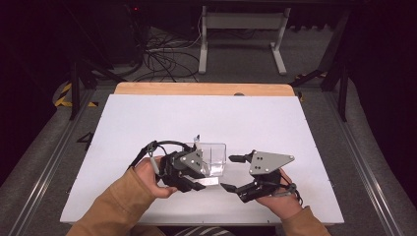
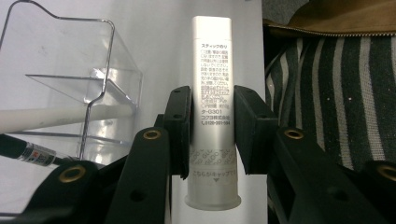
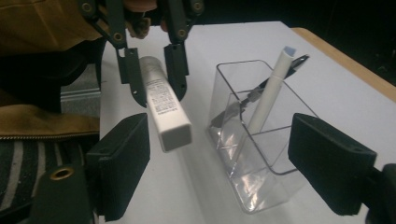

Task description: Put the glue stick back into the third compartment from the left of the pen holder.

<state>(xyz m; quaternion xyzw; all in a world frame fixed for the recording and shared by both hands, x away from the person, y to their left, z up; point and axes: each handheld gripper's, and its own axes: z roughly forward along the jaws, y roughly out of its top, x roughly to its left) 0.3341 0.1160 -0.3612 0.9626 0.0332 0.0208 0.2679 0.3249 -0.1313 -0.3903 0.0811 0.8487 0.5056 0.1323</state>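
A white glue stick (image 2: 212,93) with printed text is held lengthwise between the jaws of my left gripper (image 2: 212,122), which is shut on its lower half. In the high view the left gripper (image 1: 196,183) holds the glue stick (image 1: 208,182) just in front of a clear plastic holder (image 1: 212,158). The holder (image 3: 261,154) has a white pen (image 3: 271,88) and a black pen (image 3: 295,63) standing in it. My right gripper (image 1: 227,172) is to the right of the holder, open wide and empty. In the right gripper view the glue stick (image 3: 166,109) hangs tilted, left of the holder.
A white board (image 1: 147,123) covers the table, with a wooden strip (image 1: 196,89) along its far edge. Tan sleeves (image 1: 115,204) and striped clothing (image 2: 327,93) are at the near edge. Cables and a stand's legs (image 1: 241,44) lie on the floor beyond.
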